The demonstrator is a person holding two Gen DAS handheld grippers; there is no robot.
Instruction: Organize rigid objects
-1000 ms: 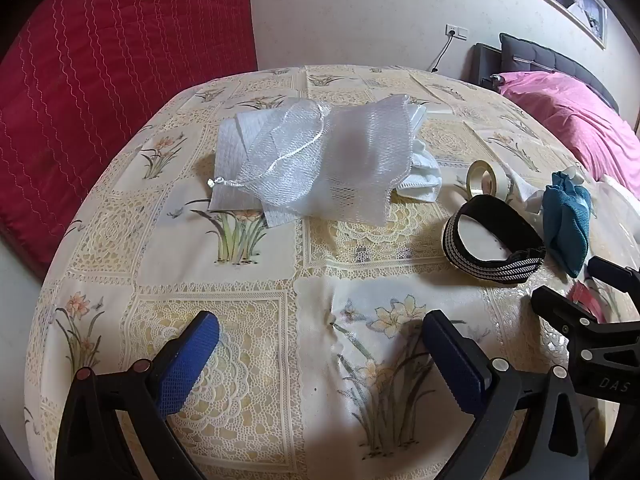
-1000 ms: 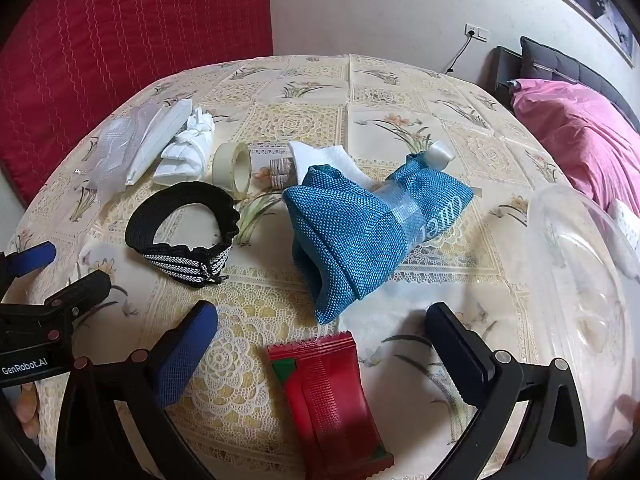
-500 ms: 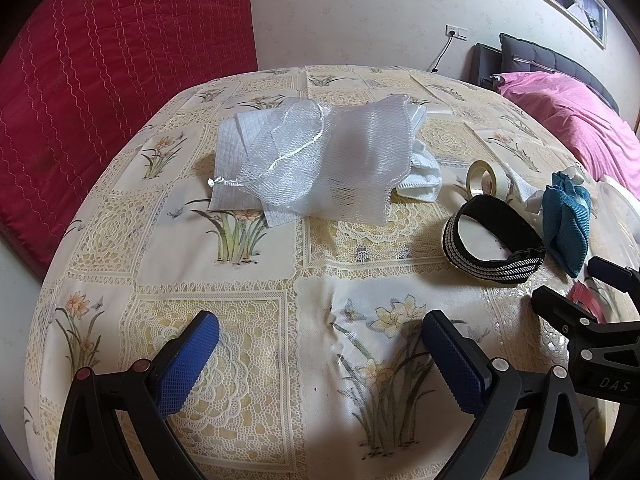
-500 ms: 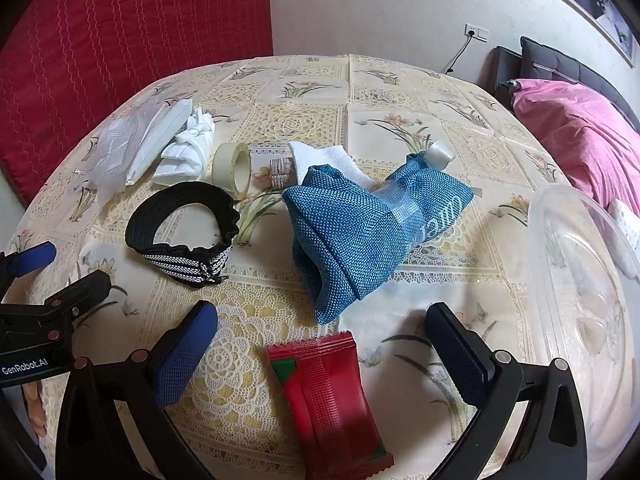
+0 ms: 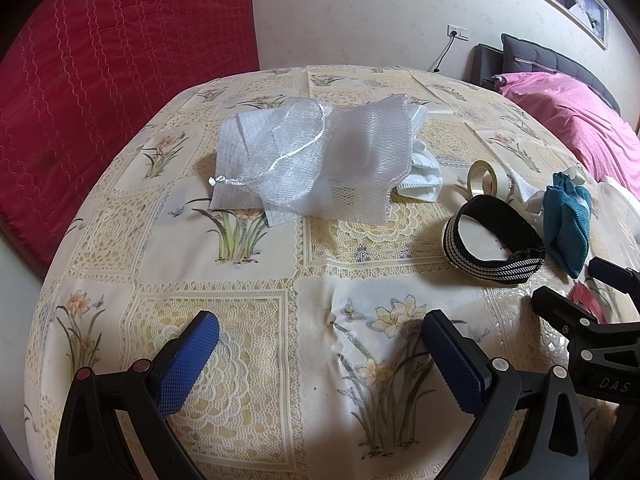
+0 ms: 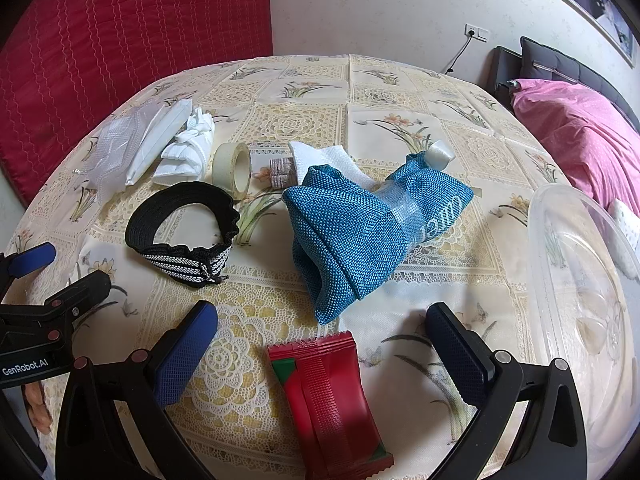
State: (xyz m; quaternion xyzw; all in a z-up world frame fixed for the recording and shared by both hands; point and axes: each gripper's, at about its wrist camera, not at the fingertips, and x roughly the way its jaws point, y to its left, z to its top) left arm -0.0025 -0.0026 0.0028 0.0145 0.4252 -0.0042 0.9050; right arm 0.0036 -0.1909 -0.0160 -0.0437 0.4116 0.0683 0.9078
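My right gripper [image 6: 320,344] hangs wide open over the floral tablecloth [image 6: 296,124], and a red snack packet [image 6: 328,396] lies between its blue pads. Just beyond sits a blue mesh pouch [image 6: 360,232] wrapped around a clear bottle, with a black striped headband [image 6: 182,234] to its left, a tape roll [image 6: 234,168] standing on edge behind that, and white mesh bags [image 6: 132,148] further left. A clear plastic tub [image 6: 580,280] fills my right edge, and the left gripper [image 6: 36,300] pokes in at lower left, empty.
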